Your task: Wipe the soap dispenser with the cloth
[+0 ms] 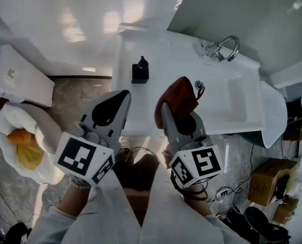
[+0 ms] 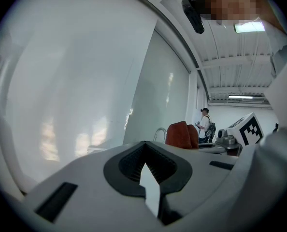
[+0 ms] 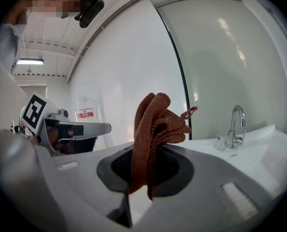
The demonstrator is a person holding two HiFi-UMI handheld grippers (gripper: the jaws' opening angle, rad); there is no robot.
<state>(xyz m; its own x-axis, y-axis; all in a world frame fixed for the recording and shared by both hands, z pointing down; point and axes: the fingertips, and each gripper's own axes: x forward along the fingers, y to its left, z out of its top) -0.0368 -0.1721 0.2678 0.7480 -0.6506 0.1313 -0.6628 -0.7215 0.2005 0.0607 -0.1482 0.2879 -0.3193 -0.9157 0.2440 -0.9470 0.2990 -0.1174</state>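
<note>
The right claw (image 1: 174, 117) is clamped on a rust-red cloth (image 1: 177, 96). Its own camera shows the cloth (image 3: 153, 124) pinched low between the dark pads, with most of the fabric bunched in a loose wad above and ahead of the tips. I'd say it is held that way so the soft bulk meets the bottle first, not the hard plastic. A small loop sticks out of the wad on the tap side.

The left claw (image 1: 121, 98) has nothing in it. Its tips are pressed together at the front, with only a sliver of light showing through the notch behind them. It hangs level with the right claw and just to its left, a narrow gap between the two, and both are raised in front of the sink (image 1: 222, 100), not down over it.

The soap dispenser (image 1: 140, 71), a squat black bottle with a pump on top, stands upright on the white counter. It is ahead of both claws: forward and a little right of the left tip, forward and left of the cloth, well apart from either. Neither claw camera picks it up, since both are tilted up toward the wall. The tap (image 1: 224, 47) is off to the right of the right claw, beyond the basin.

As I read it, wiping has not begun. The cloth is ready, and the right claw needs to dip and swing left to reach the bottle. The left claw looks placed to open and steady the bottle, which might slide or tip under a one-sided rub.
</note>
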